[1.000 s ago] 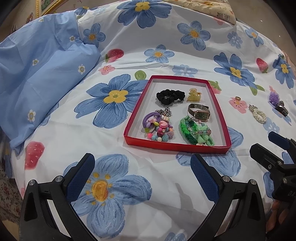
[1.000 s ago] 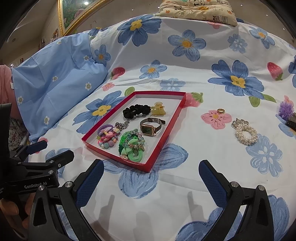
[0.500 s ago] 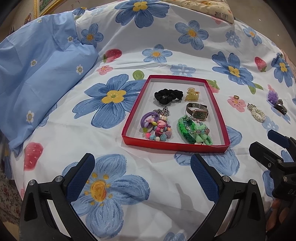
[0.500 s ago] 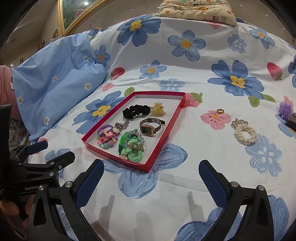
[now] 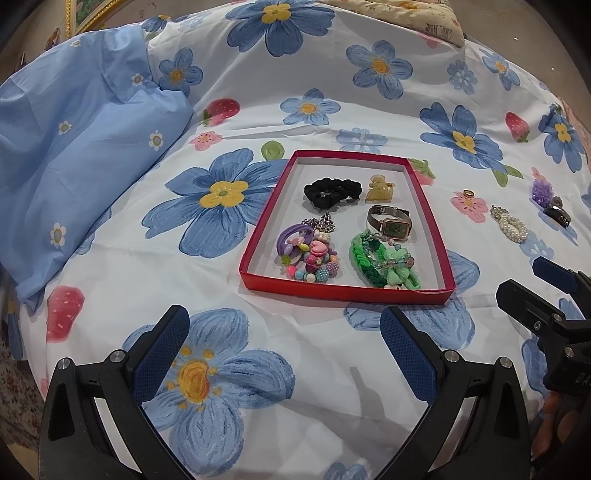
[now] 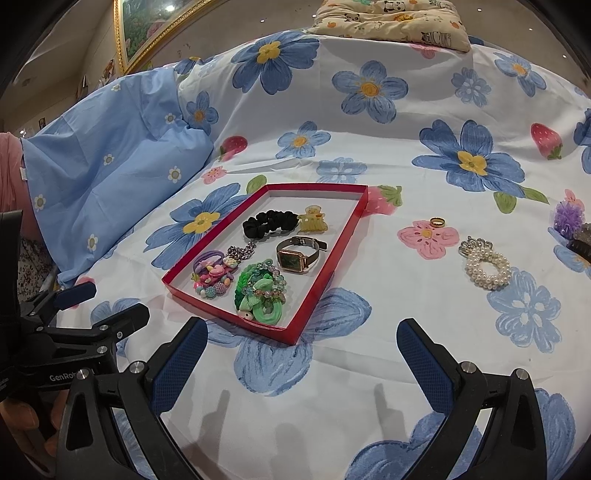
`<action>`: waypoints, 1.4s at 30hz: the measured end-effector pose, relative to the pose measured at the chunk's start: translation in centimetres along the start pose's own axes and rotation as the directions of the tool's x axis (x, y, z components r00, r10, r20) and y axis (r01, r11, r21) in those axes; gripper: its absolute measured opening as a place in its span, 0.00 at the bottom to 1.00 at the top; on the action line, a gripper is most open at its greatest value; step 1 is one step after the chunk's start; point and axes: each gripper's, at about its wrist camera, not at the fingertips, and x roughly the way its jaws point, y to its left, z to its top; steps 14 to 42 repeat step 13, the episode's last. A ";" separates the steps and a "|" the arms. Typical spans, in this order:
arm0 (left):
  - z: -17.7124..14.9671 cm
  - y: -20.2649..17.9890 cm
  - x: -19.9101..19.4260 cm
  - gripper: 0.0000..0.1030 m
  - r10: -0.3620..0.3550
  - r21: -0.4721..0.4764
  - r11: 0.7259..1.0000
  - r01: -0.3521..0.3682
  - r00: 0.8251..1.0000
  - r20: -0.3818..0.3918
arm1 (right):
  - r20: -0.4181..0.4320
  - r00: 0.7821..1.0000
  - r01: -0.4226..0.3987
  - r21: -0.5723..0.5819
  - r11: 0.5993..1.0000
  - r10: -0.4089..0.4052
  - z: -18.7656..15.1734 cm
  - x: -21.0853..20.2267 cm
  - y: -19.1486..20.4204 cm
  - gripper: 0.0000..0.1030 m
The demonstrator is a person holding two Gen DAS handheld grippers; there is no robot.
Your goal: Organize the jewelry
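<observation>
A shallow red tray (image 5: 258,236) (image 6: 325,266) lies on a flowered bedsheet. In it are a black scrunchie (image 5: 330,190) (image 6: 269,221), a yellow hair claw (image 5: 380,189), a green-faced watch (image 5: 393,225) (image 6: 297,254), green bracelets (image 5: 384,262) (image 6: 260,295) and colourful beaded hair ties (image 5: 306,254). Right of the tray lie a gold ring (image 5: 469,193) (image 6: 437,222), a pearl scrunchie (image 5: 511,227) (image 6: 485,264) and a purple hair tie (image 5: 542,190) (image 6: 569,216). My left gripper (image 5: 284,332) is open and empty, near of the tray. My right gripper (image 6: 301,343) is open and empty, near-right of the tray.
A light blue pillow (image 5: 74,147) lies at the left. A cream patterned pillow (image 6: 391,20) lies at the far edge. A dark bracelet (image 5: 559,216) lies beside the purple hair tie. A gold picture frame (image 6: 147,33) stands at the back left.
Both views have shifted very slightly; the tray sits a touch lower-left in the left wrist view. Both grippers stay open and nothing was picked up.
</observation>
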 end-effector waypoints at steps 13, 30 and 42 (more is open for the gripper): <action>0.2 -0.1 -0.1 1.00 -0.009 0.002 1.000 0.009 1.000 -0.001 | -0.008 1.000 0.002 0.009 1.000 -0.002 0.0 0.2 -0.4 1.00; 0.2 -0.1 -0.1 1.00 -0.009 0.002 1.000 0.009 1.000 -0.001 | -0.008 1.000 0.002 0.009 1.000 -0.002 0.0 0.2 -0.4 1.00; 0.2 -0.1 -0.1 1.00 -0.009 0.002 1.000 0.009 1.000 -0.001 | -0.008 1.000 0.002 0.009 1.000 -0.002 0.0 0.2 -0.4 1.00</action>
